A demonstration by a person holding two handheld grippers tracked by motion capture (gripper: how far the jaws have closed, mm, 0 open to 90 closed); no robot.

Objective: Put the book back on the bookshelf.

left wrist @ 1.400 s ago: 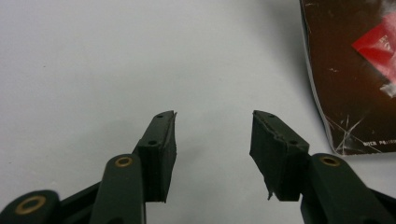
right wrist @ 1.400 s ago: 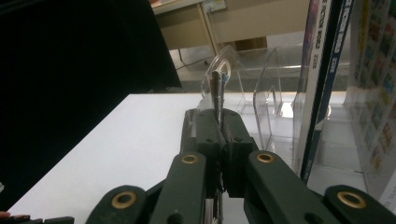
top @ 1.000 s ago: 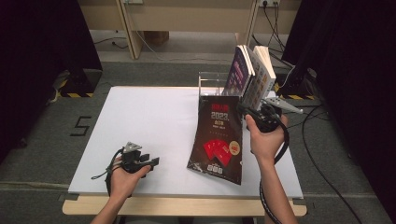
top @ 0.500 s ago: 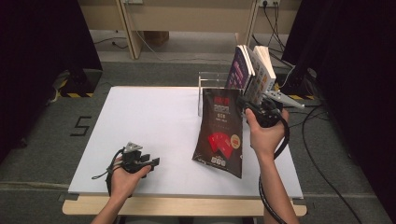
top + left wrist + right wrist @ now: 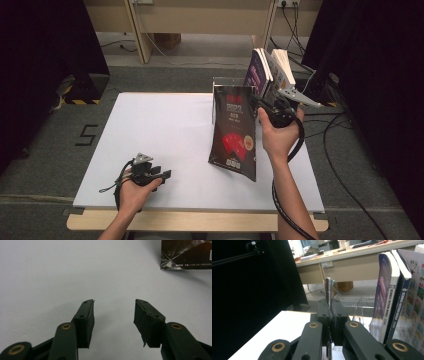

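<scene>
right tongs pinching black-and-red book tilted above table, left tongs spread, nothing between

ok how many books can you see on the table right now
3. A black-and-red book is gripped by the right gripper and raised on edge; two more lean in the clear stand behind. Others may be hidden.
</scene>
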